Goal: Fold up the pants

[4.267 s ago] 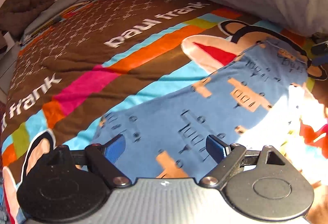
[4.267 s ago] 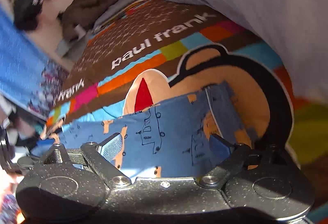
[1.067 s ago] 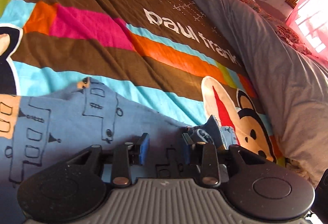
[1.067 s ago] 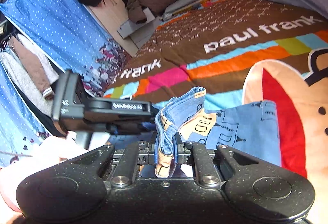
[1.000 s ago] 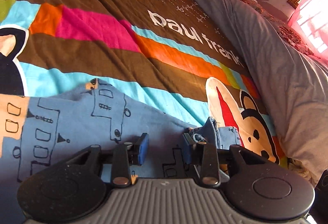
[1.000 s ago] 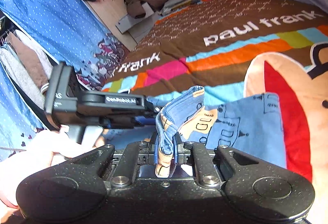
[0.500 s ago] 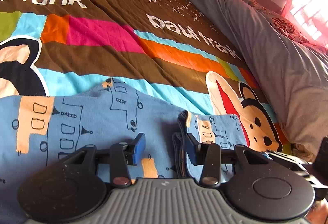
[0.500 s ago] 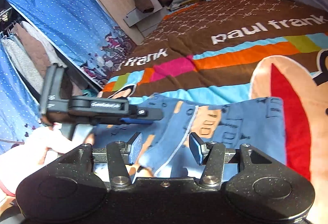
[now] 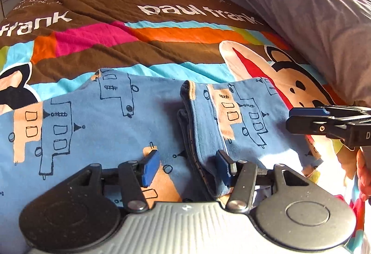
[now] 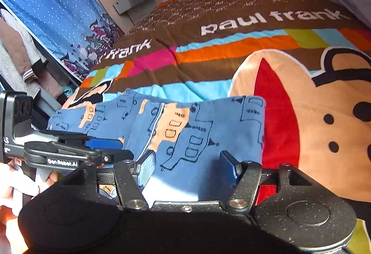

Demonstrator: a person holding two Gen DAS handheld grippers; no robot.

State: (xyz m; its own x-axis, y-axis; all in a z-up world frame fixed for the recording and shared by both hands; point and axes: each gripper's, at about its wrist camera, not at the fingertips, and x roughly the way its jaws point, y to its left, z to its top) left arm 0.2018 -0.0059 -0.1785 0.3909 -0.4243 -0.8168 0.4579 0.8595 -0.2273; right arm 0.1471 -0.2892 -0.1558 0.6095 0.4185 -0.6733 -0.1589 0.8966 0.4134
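The striped "paul frank" bedspread covers the bed, a grey duvet heaped along its far edge; on it lie the blue printed pants, folded over, the doubled end resting on the flat part; the left gripper hangs over the fold edge, its jaws opening, cloth beneath but not pinched; the right gripper is just above the pants, its jaws also opening, gripping nothing.
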